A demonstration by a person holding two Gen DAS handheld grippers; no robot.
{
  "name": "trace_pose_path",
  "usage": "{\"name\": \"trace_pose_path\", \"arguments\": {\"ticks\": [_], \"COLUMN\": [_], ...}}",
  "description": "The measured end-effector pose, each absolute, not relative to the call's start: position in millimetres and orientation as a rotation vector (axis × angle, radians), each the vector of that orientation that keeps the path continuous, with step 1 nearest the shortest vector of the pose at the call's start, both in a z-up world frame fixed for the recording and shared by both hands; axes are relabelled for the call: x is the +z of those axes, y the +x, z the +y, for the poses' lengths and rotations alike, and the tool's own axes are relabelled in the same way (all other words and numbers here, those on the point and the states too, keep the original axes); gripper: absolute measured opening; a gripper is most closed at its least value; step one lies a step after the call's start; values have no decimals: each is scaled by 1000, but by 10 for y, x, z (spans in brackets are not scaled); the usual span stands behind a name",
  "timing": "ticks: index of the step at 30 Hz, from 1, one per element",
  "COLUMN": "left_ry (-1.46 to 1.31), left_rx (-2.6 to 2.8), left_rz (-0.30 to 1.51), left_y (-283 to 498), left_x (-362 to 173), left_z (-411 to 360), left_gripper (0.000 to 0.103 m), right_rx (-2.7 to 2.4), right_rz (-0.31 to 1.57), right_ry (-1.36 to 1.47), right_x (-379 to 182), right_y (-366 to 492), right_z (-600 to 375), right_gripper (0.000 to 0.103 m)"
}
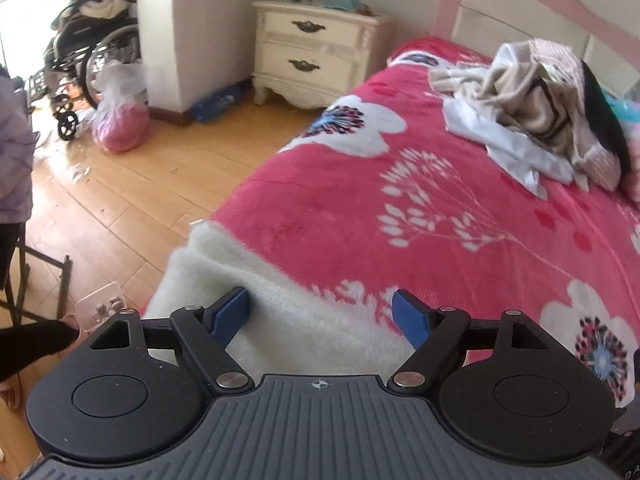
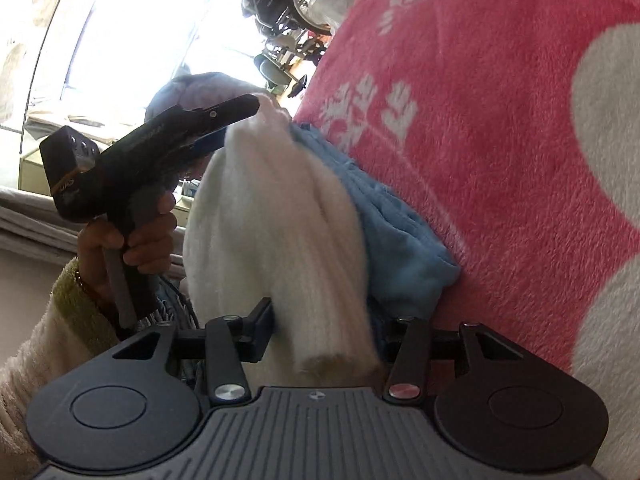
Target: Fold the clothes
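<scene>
While a floor bag [image 1: 116, 80] holds pink stuff [image 1: 120, 136], left claw [image 1: 320, 316] gapes around white garment [image 1: 288, 336]; right claw [image 2: 332, 316] grip unclear.

Bed [image 1: 320, 208] under a pink floral blanket [image 1: 460, 240] — ahead of the fingers. Cream two-drawer nightstand [image 1: 316, 54] far ahead, against the wall. Wheelchair [image 1: 88, 52] far ahead-left, loaded with bundles; pink-filled plastic bag [image 1: 120, 120] beside it on the wood floor [image 1: 140, 192]. Pink headboard [image 1: 540, 12] — far right.

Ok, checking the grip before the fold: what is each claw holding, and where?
The right claw looks clamped on the bunched end of the white fluffy garment. The left claw stands open over its other end, gripping nothing.
</scene>
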State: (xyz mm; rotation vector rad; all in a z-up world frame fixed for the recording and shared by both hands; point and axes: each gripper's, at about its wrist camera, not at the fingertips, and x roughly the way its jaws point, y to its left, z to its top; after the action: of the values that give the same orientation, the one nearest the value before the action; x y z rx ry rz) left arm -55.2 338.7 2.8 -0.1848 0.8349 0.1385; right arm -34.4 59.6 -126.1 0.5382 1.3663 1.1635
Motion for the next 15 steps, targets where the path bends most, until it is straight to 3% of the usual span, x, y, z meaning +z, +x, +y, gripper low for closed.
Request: {"name": "trace_pose_path", "arguments": {"ticks": [5, 12, 15], "left_ry": [-145, -57, -15], "left_rx": [135, 174, 258], "left_rz": [846, 851, 887], "left_y": [-541, -848, -1044], "left_x": [12, 398, 462], "left_z": [3368, 3256, 3237], "left_gripper": [82, 80, 80], "right_rx": [1153, 1233, 1372], "right_rz": [1350, 953, 899], "right_ry": [483, 218, 127], "right_x": [-1083, -152, -81], "right_y": [-305, -596, -940], "right_z": [591, 101, 241], "right_gripper": [55, 55, 55]}}
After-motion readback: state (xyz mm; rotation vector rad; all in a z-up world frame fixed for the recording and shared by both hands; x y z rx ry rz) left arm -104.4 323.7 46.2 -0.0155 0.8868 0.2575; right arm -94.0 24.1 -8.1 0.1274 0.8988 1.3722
